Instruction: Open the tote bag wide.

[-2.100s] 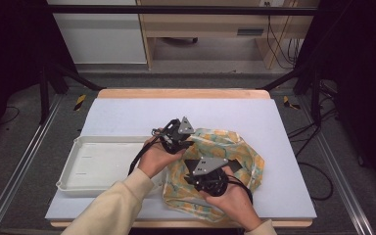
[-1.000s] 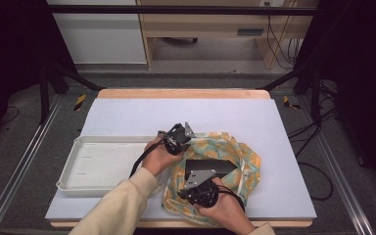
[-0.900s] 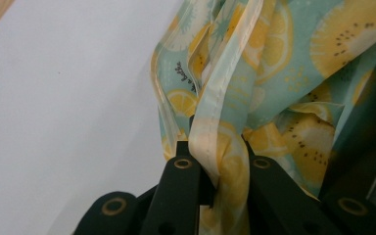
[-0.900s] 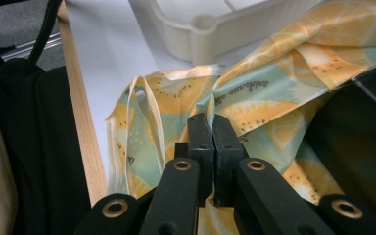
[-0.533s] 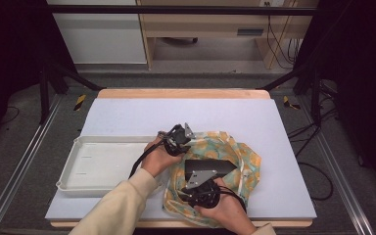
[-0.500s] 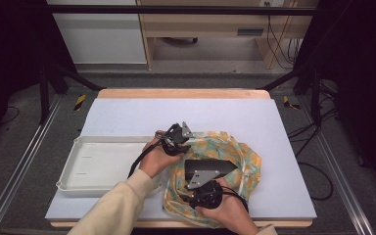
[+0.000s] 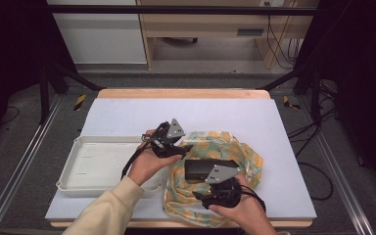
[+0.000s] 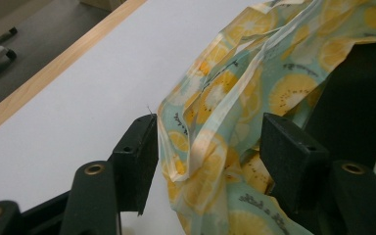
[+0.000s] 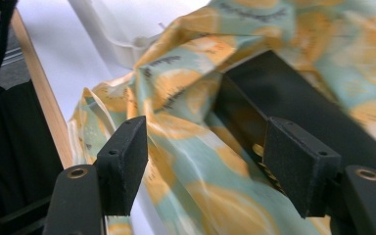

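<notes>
A lemon-print cloth bag lies crumpled at the table's middle right, with a black box lying in its folds. My left gripper is at the bag's left edge. In the left gripper view it is open, and a fold of the bag's rim runs between the jaws, with the black box behind. My right gripper is at the bag's near side. In the right gripper view it is open around the cloth and a corner of the black box.
A white plastic tray sits on the left of the pale mat, touching the bag's left side. The table's wooden near edge is close to my right gripper. Bare mat stretches toward the far side.
My right gripper has drawn back toward the near edge of the bag, and the black box now shows in the folds. My left gripper has stayed at the bag's left rim.
</notes>
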